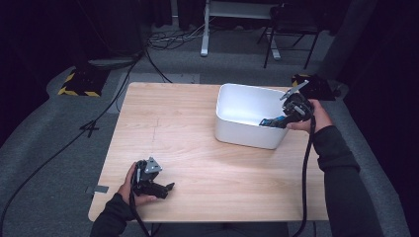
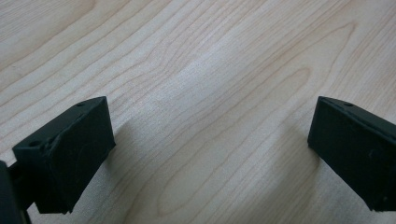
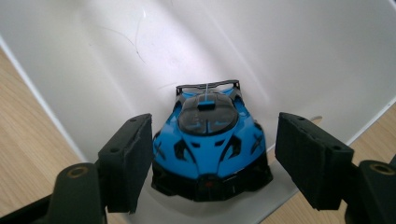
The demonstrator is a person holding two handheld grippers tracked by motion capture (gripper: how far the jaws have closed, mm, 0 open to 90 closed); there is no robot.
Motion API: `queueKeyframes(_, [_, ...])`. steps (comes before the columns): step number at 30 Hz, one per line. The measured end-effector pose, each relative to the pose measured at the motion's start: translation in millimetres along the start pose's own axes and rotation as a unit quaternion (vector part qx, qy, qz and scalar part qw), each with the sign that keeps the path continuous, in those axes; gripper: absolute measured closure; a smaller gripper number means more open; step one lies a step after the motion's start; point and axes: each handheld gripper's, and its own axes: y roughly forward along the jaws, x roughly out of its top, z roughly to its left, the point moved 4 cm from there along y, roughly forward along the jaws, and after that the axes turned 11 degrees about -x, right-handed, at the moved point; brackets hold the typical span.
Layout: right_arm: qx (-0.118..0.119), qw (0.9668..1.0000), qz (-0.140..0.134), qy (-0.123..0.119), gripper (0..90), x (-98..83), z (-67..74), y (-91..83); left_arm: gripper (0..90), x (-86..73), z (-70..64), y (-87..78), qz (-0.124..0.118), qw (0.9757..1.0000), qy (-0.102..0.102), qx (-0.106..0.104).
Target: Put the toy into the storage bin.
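A blue toy car (image 3: 210,140) lies inside the white tub (image 1: 237,129) on my wooden table (image 1: 197,123), between my right tongs' (image 3: 212,158) parted jaws, while my left tongs (image 2: 210,154) rest open on bare wood.

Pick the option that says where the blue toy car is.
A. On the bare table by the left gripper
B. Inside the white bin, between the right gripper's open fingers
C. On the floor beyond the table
B: the right gripper view shows the blue toy car in the white bin, the right gripper open around it.
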Motion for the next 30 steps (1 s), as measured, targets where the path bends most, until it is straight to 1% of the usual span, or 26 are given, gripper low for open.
queueKeyframes(1, [-0.002, 1.0000, 0.003, 0.009, 28.8, -0.3, 0.4, -1.2, 0.6, 0.0, 0.1, -0.1, 0.001, 1.0000, 0.001, 0.000])
queueKeyframes(2, [-0.002, 1.0000, -0.005, 0.008, 28.8, 0.0, -0.2, -0.7, 0.6, 0.0, 0.2, -0.1, 0.000, 1.0000, 0.001, 0.001])
queueKeyframes(3, [-0.002, 1.0000, -0.005, 0.008, 28.8, 0.0, -0.2, -0.7, 0.6, 0.0, 0.2, -0.1, 0.000, 1.0000, 0.001, 0.001])
queueKeyframes(4, [-0.006, 0.9999, -0.011, 0.011, 29.2, -0.7, 0.4, 0.6, 0.6, 0.0, 0.4, -0.1, 0.001, 1.0000, 0.003, 0.000])
queueKeyframes(6, [-0.004, 0.9998, -0.017, 0.009, 29.4, -1.7, 1.6, 1.7, 0.6, 0.0, 0.2, -0.1, 0.001, 1.0000, 0.001, -0.001])
queueKeyframes(7, [-0.007, 0.9998, -0.020, 0.005, 29.5, -2.7, 1.5, 2.9, 0.6, -0.7, -1.0, 0.2, 0.003, 1.0000, -0.006, -0.007])
queueKeyframes(8, [-0.005, 0.9996, -0.023, 0.013, 29.4, -2.6, 3.2, 3.1, 0.6, -0.6, -0.9, 0.4, 0.001, 1.0000, -0.005, -0.006])
queueKeyframes(9, [-0.013, 0.9995, -0.028, 0.003, 29.4, -3.4, 2.1, 3.5, 0.6, -0.6, -0.9, 0.4, 0.001, 1.0000, -0.005, -0.006])
queueKeyframes(10, [-0.010, 0.9993, -0.034, 0.014, 29.1, -3.2, 4.0, 3.1, 0.6, -0.6, -0.9, 0.4, 0.002, 1.0000, -0.005, -0.006])
queueKeyframes(12, [-0.011, 0.9990, -0.041, 0.013, 27.2, -3.3, 3.6, 2.7, 0.6, -0.7, -0.8, 0.3, 0.002, 1.0000, -0.004, -0.006])
queueKeyframes(13, [-0.008, 0.9985, -0.052, 0.017, 26.9, -2.3, 4.1, 2.3, 0.6, -0.7, -0.9, 0.4, 0.001, 1.0000, -0.005, -0.006])
queueKeyframes(14, [-0.008, 0.9985, -0.052, 0.017, 26.9, -2.3, 4.1, 2.3, 0.6, -0.7, -0.9, 0.4, 0.001, 1.0000, -0.005, -0.006])
queueKeyframes(15, [-0.016, 0.9981, -0.055, 0.025, 25.6, -2.4, 3.6, -0.5, 0.6, -0.7, -0.8, 0.3, 0.002, 1.0000, -0.004, -0.006])
queueKeyframes(16, [-0.017, 0.9975, -0.064, 0.027, 24.9, -1.5, 3.7, -1.1, 0.6, -0.7, -0.8, 0.3, 0.002, 1.0000, -0.004, -0.006])
queueKeyframes(17, [-0.017, 0.9975, -0.064, 0.027, 24.9, -1.5, 3.7, -1.1, 0.6, -0.7, -0.8, 0.3, 0.002, 1.0000, -0.004, -0.006])
queueKeyframes(18, [-0.020, 0.9968, -0.074, 0.026, 24.5, -0.8, 3.7, -2.6, 0.6, -0.8, -0.8, 0.2, 0.003, 1.0000, -0.004, -0.006])
queueKeyframes(19, [-0.024, 0.9963, -0.075, 0.033, 24.0, 0.1, 5.0, -3.1, 0.6, -0.7, -0.8, 0.3, 0.002, 1.0000, -0.004, -0.006])
queueKeyframes(20, [-0.034, 0.9957, -0.079, 0.035, 23.5, 0.9, 5.6, -3.6, 0.6, -0.7, -0.8, 0.3, 0.002, 1.0000, -0.004, -0.006])
queueKeyframes(21, [-0.034, 0.9957, -0.079, 0.035, 23.5, 0.9, 5.6, -3.6, 0.6, -0.7, -0.8, 0.3, 0.002, 1.0000, -0.004, -0.006])
queueKeyframes(22, [-0.049, 0.9939, -0.094, 0.031, 23.3, 1.9, 5.6, -4.7, 0.6, -0.7, -0.8, 0.3, 0.002, 1.0000, -0.004, -0.006])
queueKeyframes(23, [-0.055, 0.9929, -0.099, 0.035, 22.8, 2.5, 6.7, -5.6, 0.6, -0.7, -0.8, 0.3, 0.002, 1.0000, -0.004, -0.006])
queueKeyframes(24, [-0.055, 0.9929, -0.099, 0.035, 22.8, 2.5, 6.7, -5.6, 0.6, -0.7, -0.8, 0.3, 0.002, 1.0000, -0.004, -0.006])
queueKeyframes(25, [-0.054, 0.9919, -0.106, 0.043, 21.5, 2.4, 8.8, -6.9, 0.6, -0.7, -1.0, 0.3, 0.002, 1.0000, -0.005, -0.005])
queueKeyframes(27, [-0.052, 0.9916, -0.109, 0.046, 21.2, 2.3, 10.2, -7.5, 0.6, -0.7, -0.9, 0.4, 0.001, 1.0000, -0.005, -0.006])
queueKeyframes(28, [-0.055, 0.9904, -0.117, 0.048, 20.2, 2.1, 12.0, -8.1, 0.6, -0.7, -0.9, 0.4, 0.001, 1.0000, -0.005, -0.006])
queueKeyframes(30, [-0.058, 0.9889, -0.124, 0.057, 19.6, 1.5, 13.2, -9.3, 0.6, -0.7, -0.9, 0.4, 0.001, 1.0000, -0.005, -0.006])
